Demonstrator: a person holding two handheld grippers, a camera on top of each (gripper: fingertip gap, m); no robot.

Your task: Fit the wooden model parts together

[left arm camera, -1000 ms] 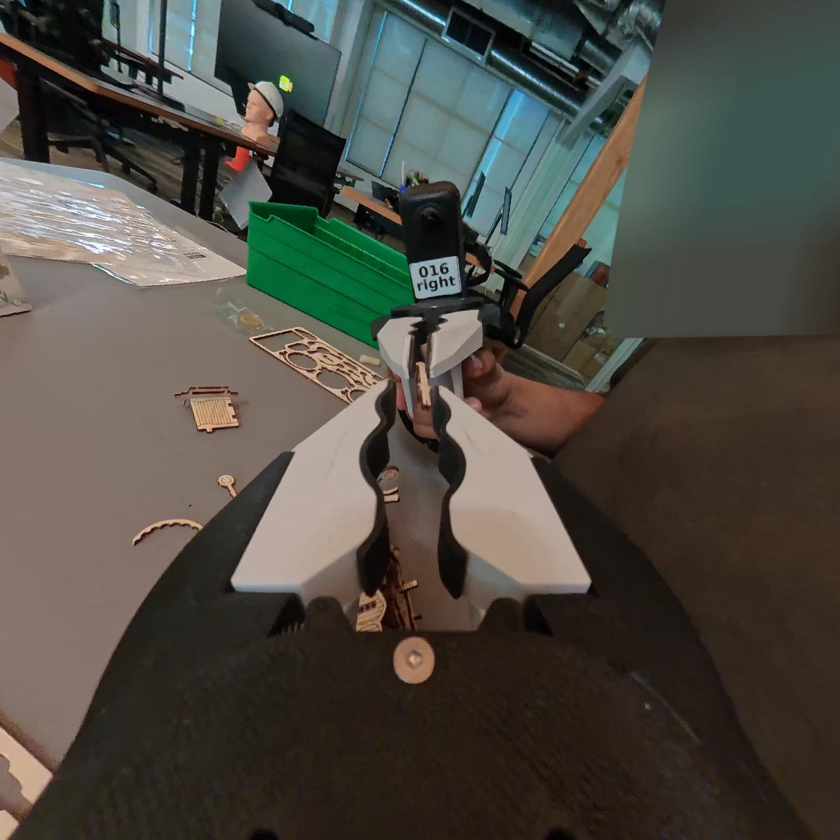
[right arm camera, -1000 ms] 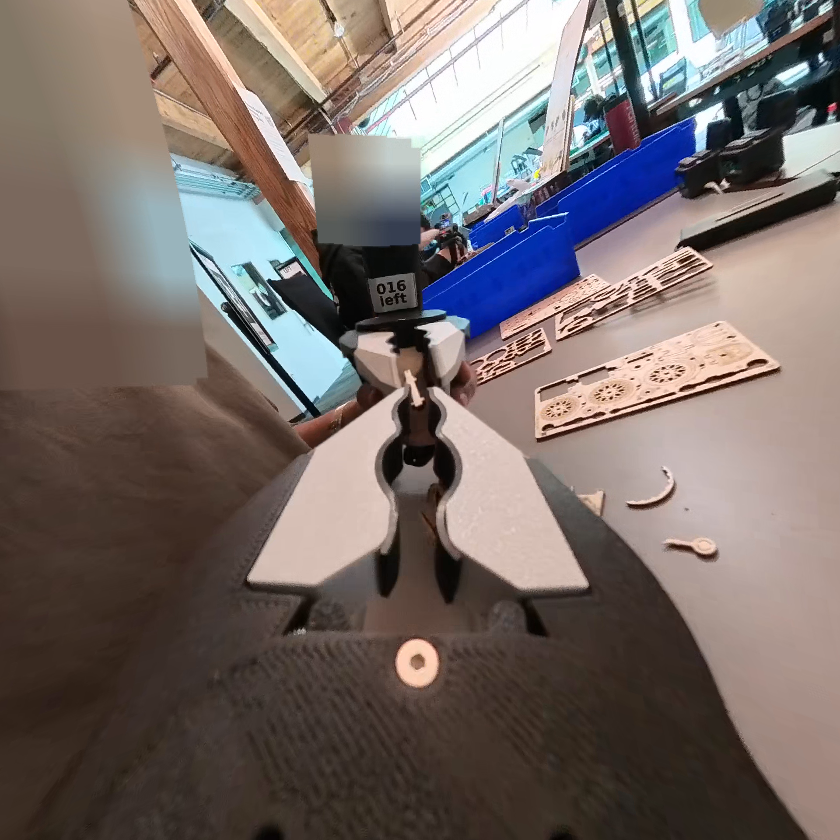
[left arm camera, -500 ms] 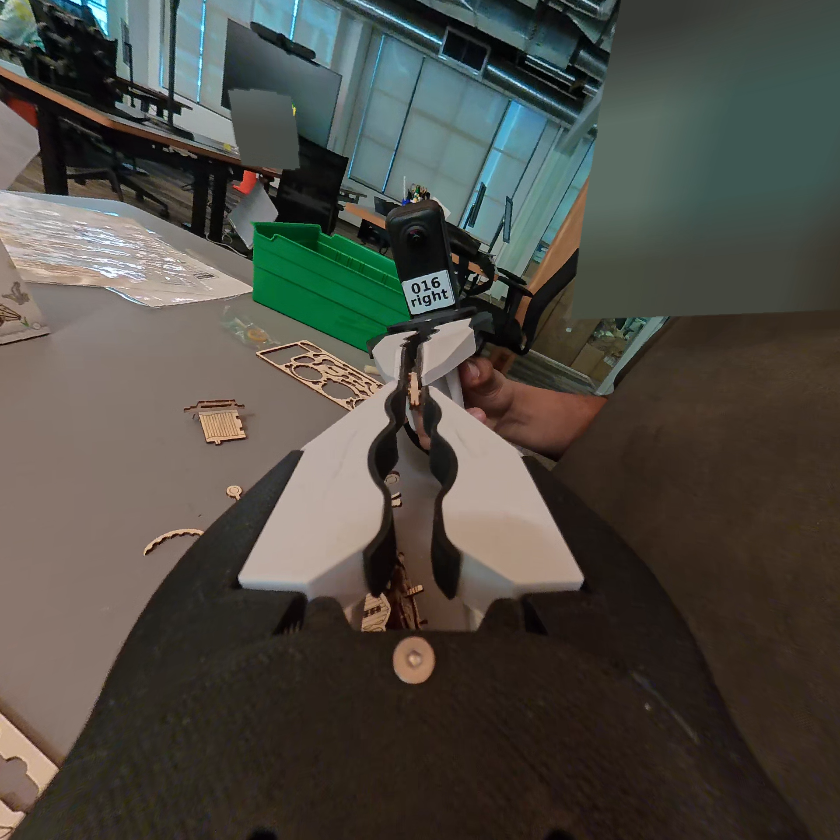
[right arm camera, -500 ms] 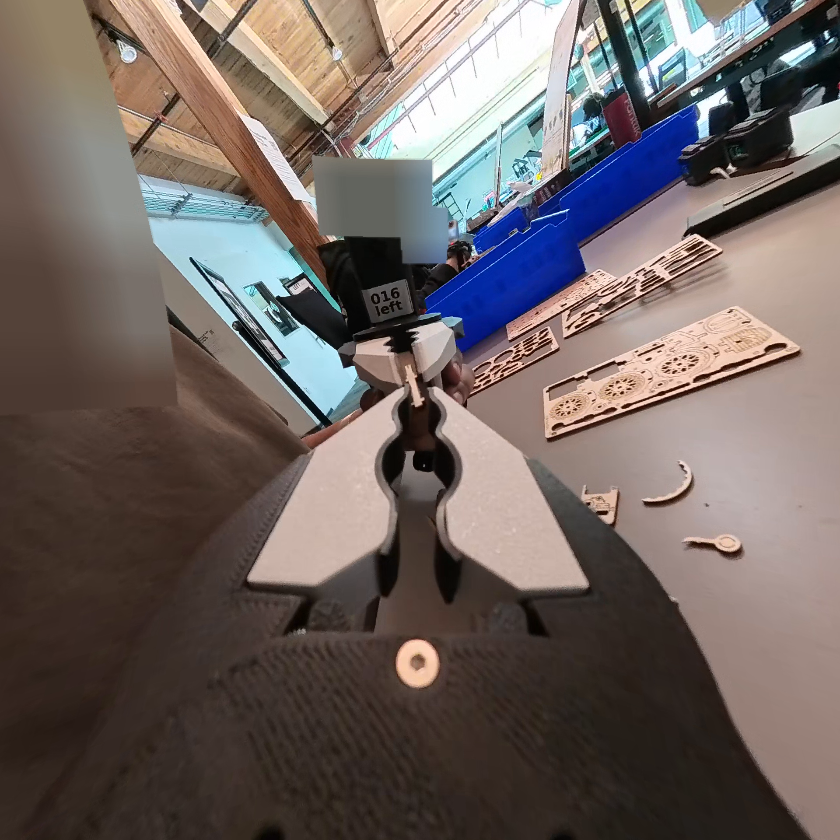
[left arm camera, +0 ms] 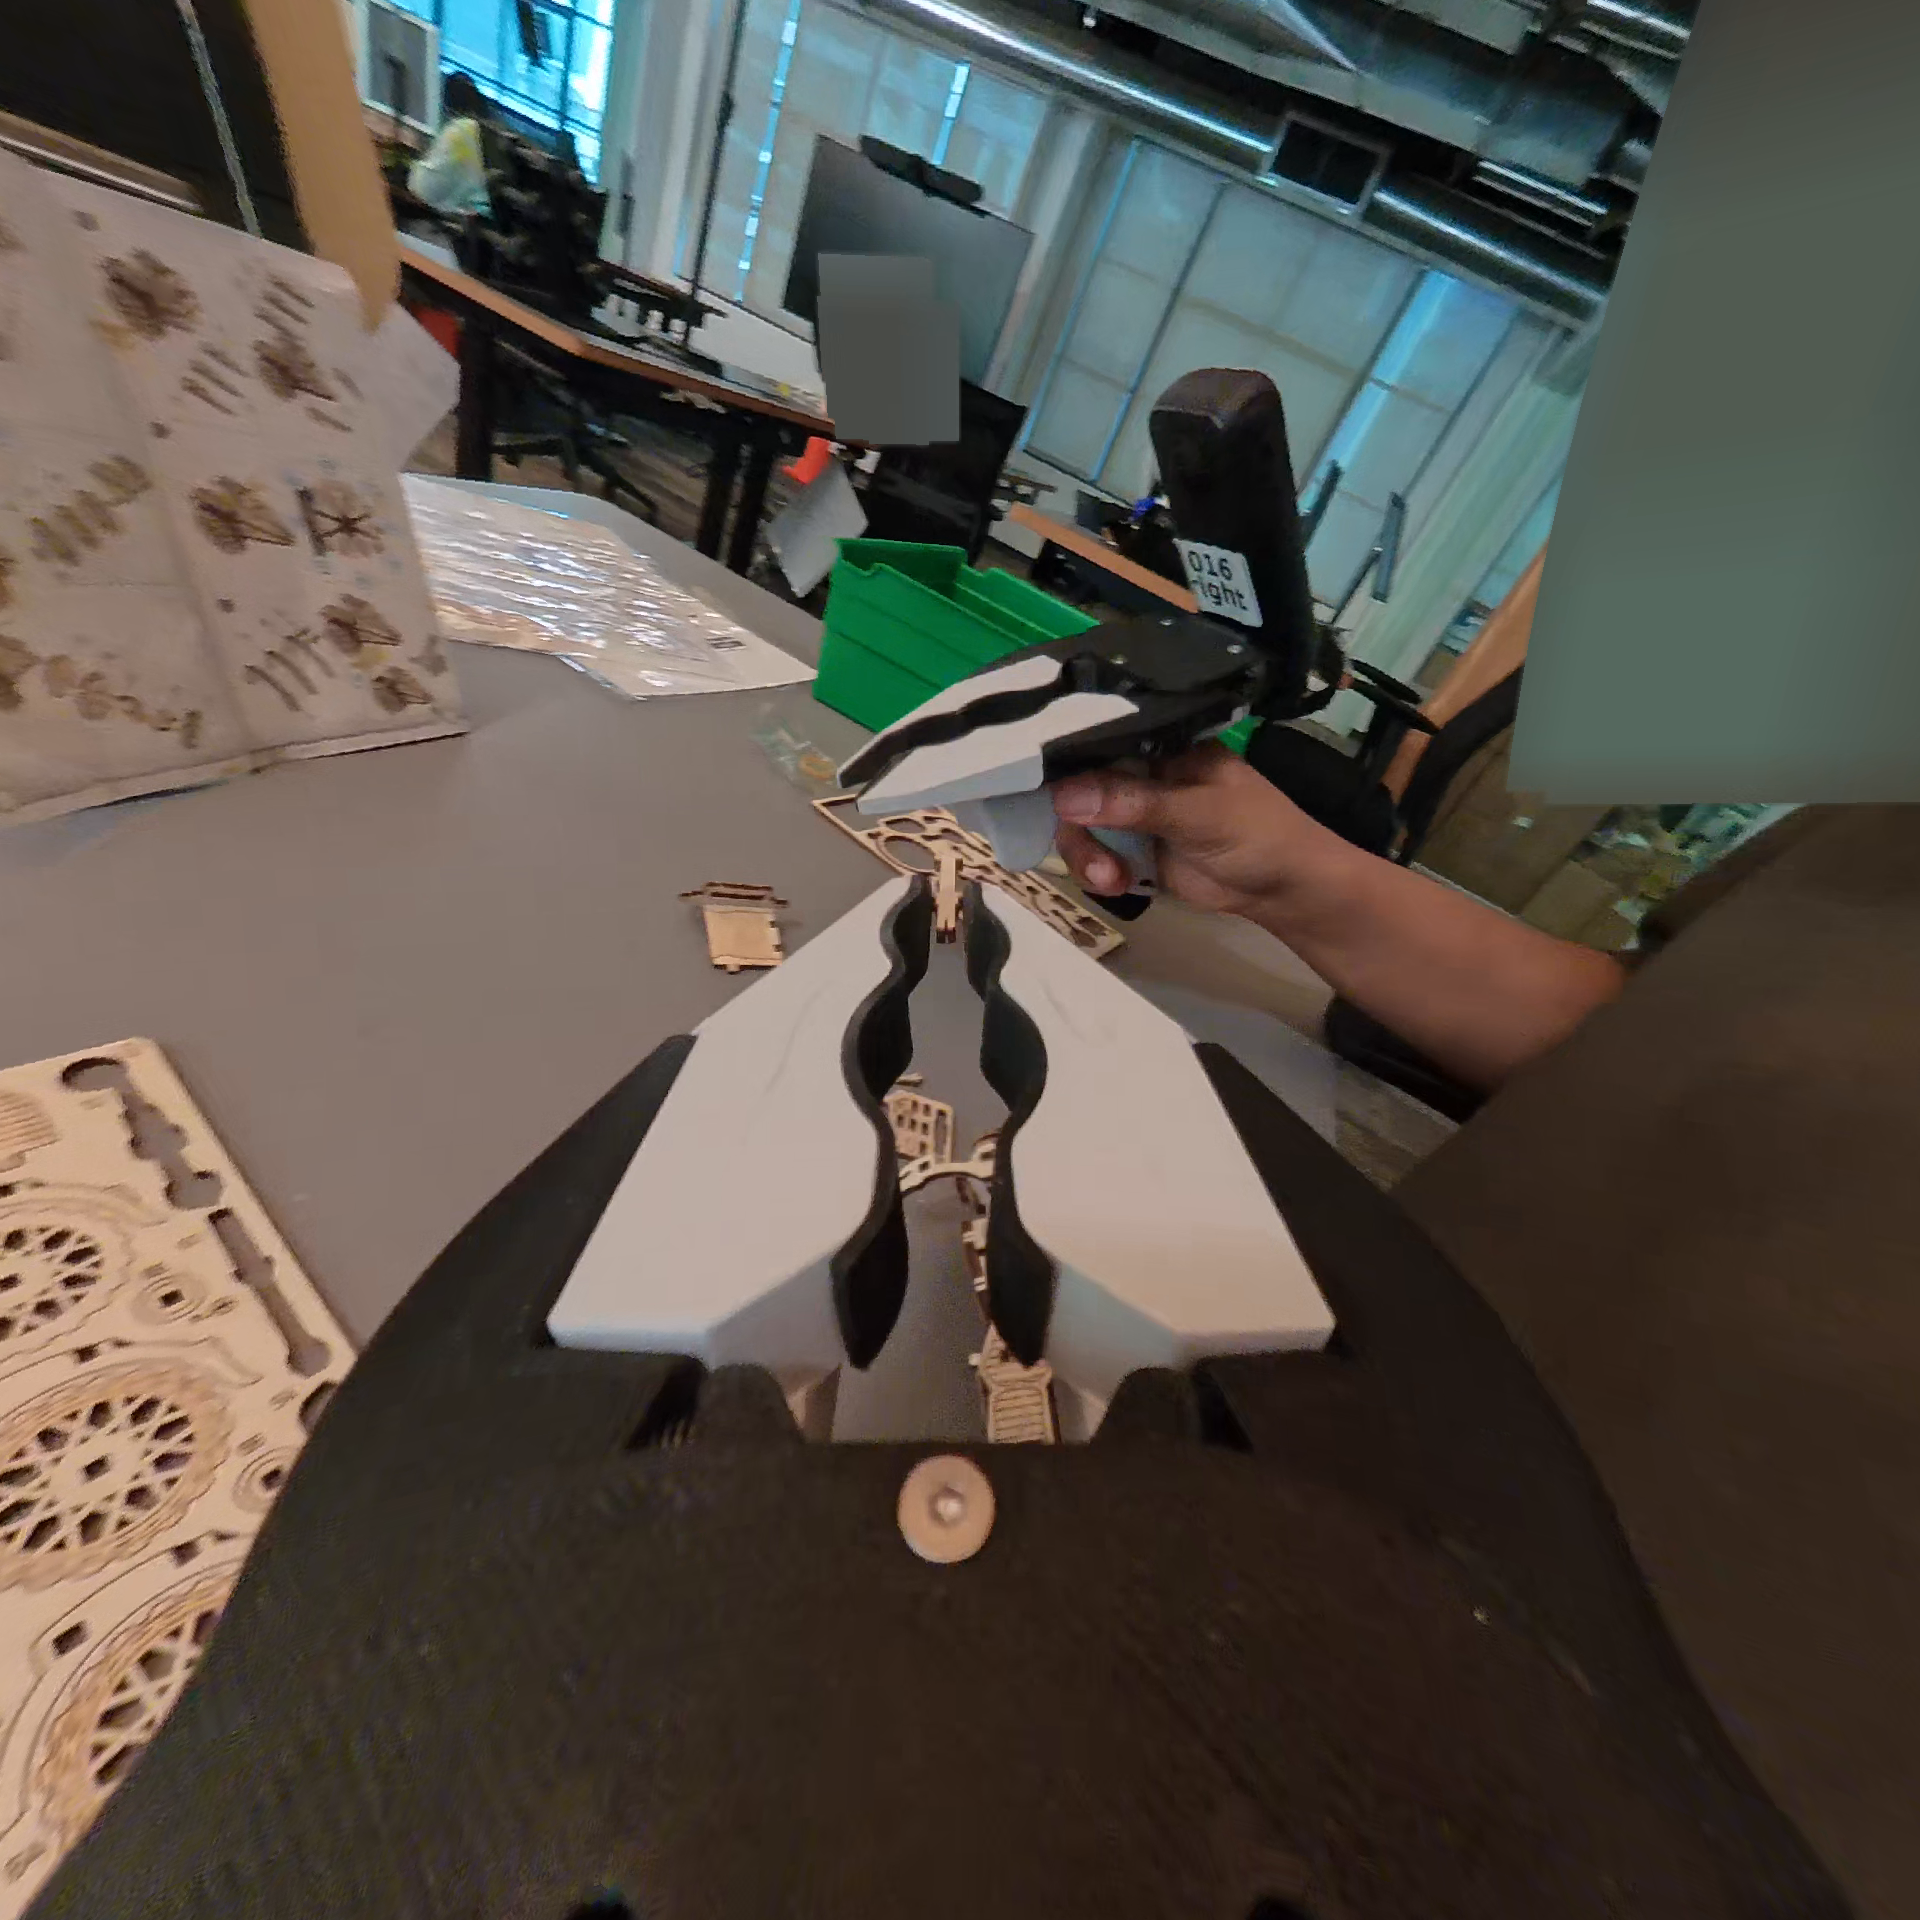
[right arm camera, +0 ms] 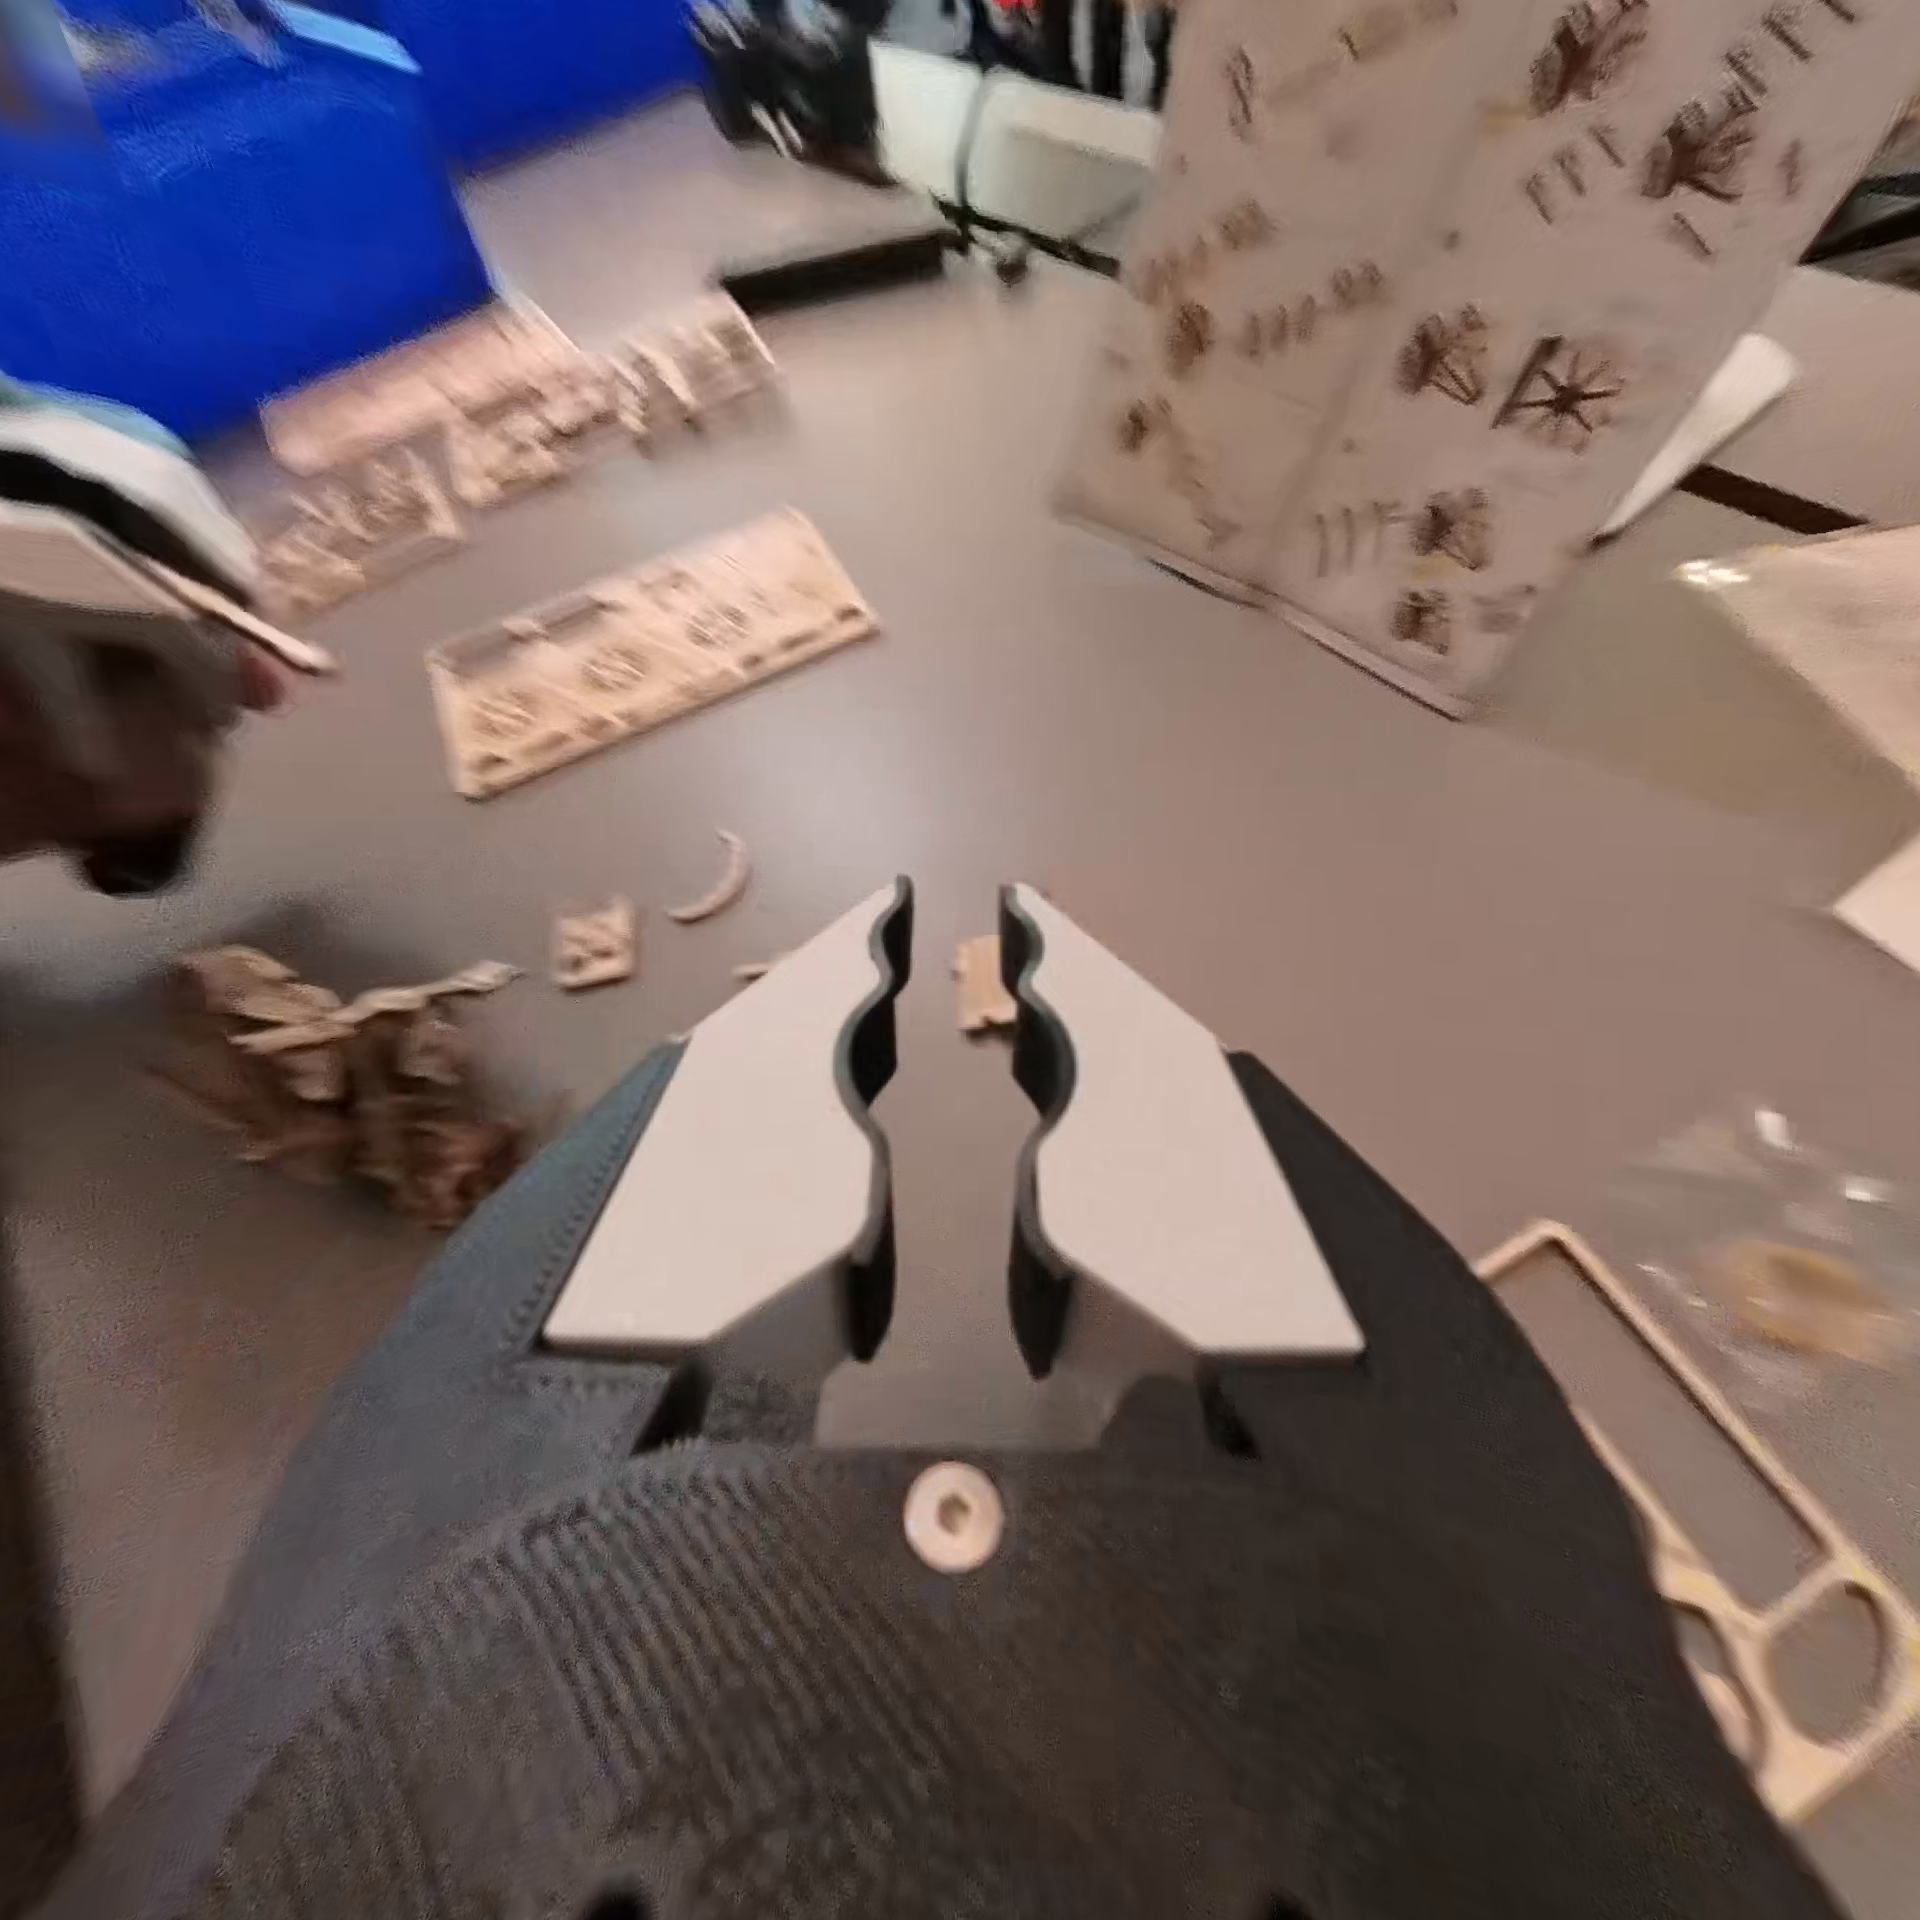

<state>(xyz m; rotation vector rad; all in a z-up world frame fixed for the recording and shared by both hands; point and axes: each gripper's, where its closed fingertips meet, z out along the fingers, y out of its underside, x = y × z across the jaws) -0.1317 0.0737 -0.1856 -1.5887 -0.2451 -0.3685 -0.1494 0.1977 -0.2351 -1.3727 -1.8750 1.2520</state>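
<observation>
1. A small flat wooden piece (left arm camera: 945, 902) is sitting squeezed between the tips of the left gripper (left arm camera: 943, 914). It is sticking up at 12 o'clock in the left wrist view.
2. The left gripper is closing tight on that piece, above the gray table (left arm camera: 416, 935).
3. The half-built wooden model (right arm camera: 343, 1070) is lying on the table at 9 o'clock in the right wrist view, looking blurry.
4. The right gripper (right arm camera: 956, 904) is holding nothing. Its two fingers are standing apart with a clear gap, pointing down at the table.
5. A little slatted wooden part (right arm camera: 982, 982) is lying on the table, showing in that gap near the tips.
6. A curved wooden bit (right arm camera: 717, 883) and a small square bit (right arm camera: 594, 940) are lying near it, toward 11 o'clock.
7. A long cut-out wooden sheet (right arm camera: 644, 644) is lying farther off at 11 o'clock.
8. A folded paper sheet with drawings (right arm camera: 1455, 312) is standing at 1 o'clock.
9. In the left wrist view, a green bin (left arm camera: 935, 634) is sitting at 12 o'clock, behind the right gripper.
</observation>
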